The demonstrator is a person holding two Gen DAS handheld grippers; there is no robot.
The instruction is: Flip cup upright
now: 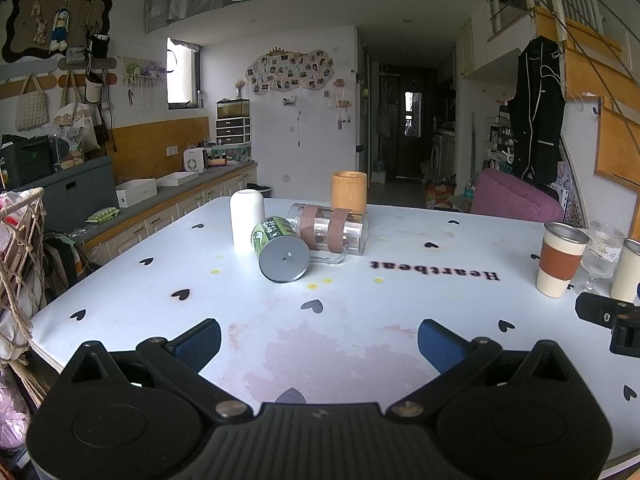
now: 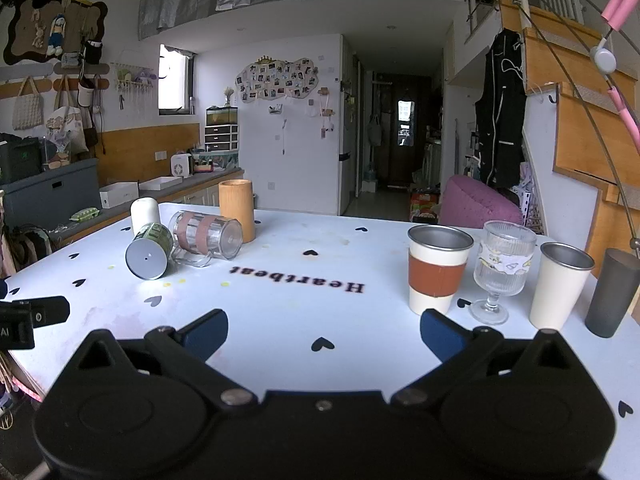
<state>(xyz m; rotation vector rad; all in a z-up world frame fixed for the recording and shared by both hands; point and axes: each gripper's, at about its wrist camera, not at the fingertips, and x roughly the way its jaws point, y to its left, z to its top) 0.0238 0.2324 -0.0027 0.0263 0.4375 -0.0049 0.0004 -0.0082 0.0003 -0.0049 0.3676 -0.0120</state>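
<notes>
Above the near edge of the table (image 1: 360, 360), your left gripper (image 1: 319, 344) and right gripper (image 2: 324, 334) both stand wide and hold nothing. Ahead, the green cup (image 1: 280, 248) lies tipped on its side, touching the fallen clear mug (image 1: 332, 232), beside a white cup (image 1: 247, 220).

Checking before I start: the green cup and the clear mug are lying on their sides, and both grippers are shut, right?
Not quite: both the left gripper and right gripper are open, as each wrist view shows. The green cup and clear mug do lie on their sides.
</notes>
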